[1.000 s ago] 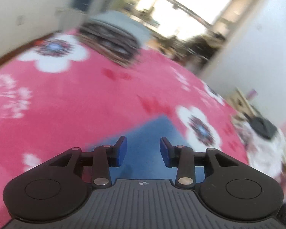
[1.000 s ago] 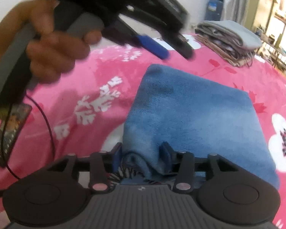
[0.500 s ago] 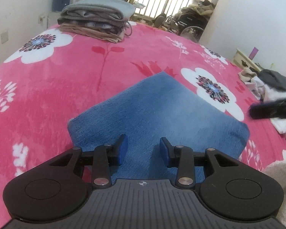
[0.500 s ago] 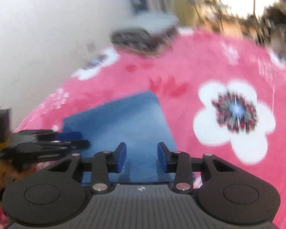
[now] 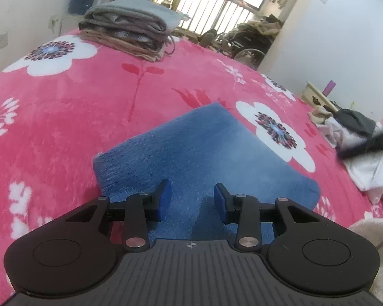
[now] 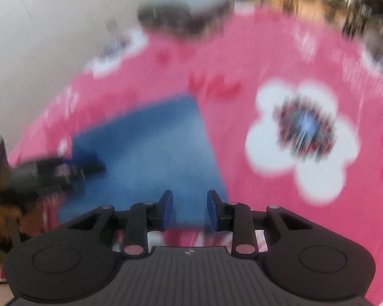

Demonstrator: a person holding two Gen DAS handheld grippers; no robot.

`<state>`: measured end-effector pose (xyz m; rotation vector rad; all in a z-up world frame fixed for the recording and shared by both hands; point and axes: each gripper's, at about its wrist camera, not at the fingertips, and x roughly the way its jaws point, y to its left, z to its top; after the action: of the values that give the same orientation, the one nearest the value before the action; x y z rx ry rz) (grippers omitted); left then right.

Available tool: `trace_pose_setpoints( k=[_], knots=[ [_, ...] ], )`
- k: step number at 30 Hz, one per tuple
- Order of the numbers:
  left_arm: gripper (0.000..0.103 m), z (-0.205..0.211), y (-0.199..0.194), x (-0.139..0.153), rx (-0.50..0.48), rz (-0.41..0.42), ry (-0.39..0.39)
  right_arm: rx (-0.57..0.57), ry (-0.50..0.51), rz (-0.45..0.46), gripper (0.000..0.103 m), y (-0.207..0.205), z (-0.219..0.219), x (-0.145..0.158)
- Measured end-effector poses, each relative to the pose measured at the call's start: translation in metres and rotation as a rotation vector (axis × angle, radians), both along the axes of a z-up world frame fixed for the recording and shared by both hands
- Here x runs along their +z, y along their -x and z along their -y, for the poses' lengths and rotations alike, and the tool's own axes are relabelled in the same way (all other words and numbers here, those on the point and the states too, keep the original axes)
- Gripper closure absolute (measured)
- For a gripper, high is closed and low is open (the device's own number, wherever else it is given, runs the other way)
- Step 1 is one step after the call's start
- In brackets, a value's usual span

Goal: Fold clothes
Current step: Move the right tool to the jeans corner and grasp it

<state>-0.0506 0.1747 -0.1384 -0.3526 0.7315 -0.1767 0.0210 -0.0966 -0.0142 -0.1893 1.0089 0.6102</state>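
A folded blue cloth [image 5: 204, 153] lies flat on the pink flowered blanket [image 5: 63, 117]. My left gripper [image 5: 190, 199] is open and empty, hovering over the cloth's near edge. My right gripper [image 6: 187, 209] is open and empty above the cloth's near corner [image 6: 145, 153]; that view is blurred. The left gripper also shows in the right wrist view [image 6: 63, 170] at the cloth's left edge. The right gripper shows as a dark blur in the left wrist view [image 5: 367, 144] at far right.
A stack of folded clothes [image 5: 130, 29] sits at the blanket's far end. A heap of loose clothes [image 5: 355, 137] lies at the right edge. A beige fabric [image 5: 370, 232] is at lower right. White walls stand on both sides.
My right gripper let go of the blue cloth's edge and lifted away to the right, still moving fast. My left gripper came down over the cloth's near edge and steadied there.
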Motion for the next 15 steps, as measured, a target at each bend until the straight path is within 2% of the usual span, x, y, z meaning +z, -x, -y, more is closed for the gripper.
trace_pose_setpoints(
  k=[2,5,8,10,13,15],
  knots=[
    [0.064,-0.002,0.001,-0.002,-0.007,0.004,0.014,0.01,-0.043,0.124,0.071,-0.007,-0.011,0.017],
    [0.064,-0.006,0.0,-0.003,-0.017,0.006,0.033,0.044,-0.076,0.222,0.071,-0.017,-0.039,0.012],
    [0.064,-0.008,0.0,-0.005,-0.027,0.004,0.046,0.115,-0.088,0.208,0.077,-0.032,-0.075,-0.023],
    [0.064,-0.009,0.0,-0.005,-0.032,0.004,0.048,0.133,-0.083,0.178,0.079,-0.051,-0.098,-0.059],
    [0.064,-0.01,-0.001,-0.007,-0.029,0.002,0.053,0.092,-0.05,0.09,0.084,-0.087,-0.123,-0.121],
    [0.064,-0.011,-0.002,-0.008,-0.032,0.002,0.051,0.035,-0.077,0.044,0.085,-0.104,-0.127,-0.143]
  ],
)
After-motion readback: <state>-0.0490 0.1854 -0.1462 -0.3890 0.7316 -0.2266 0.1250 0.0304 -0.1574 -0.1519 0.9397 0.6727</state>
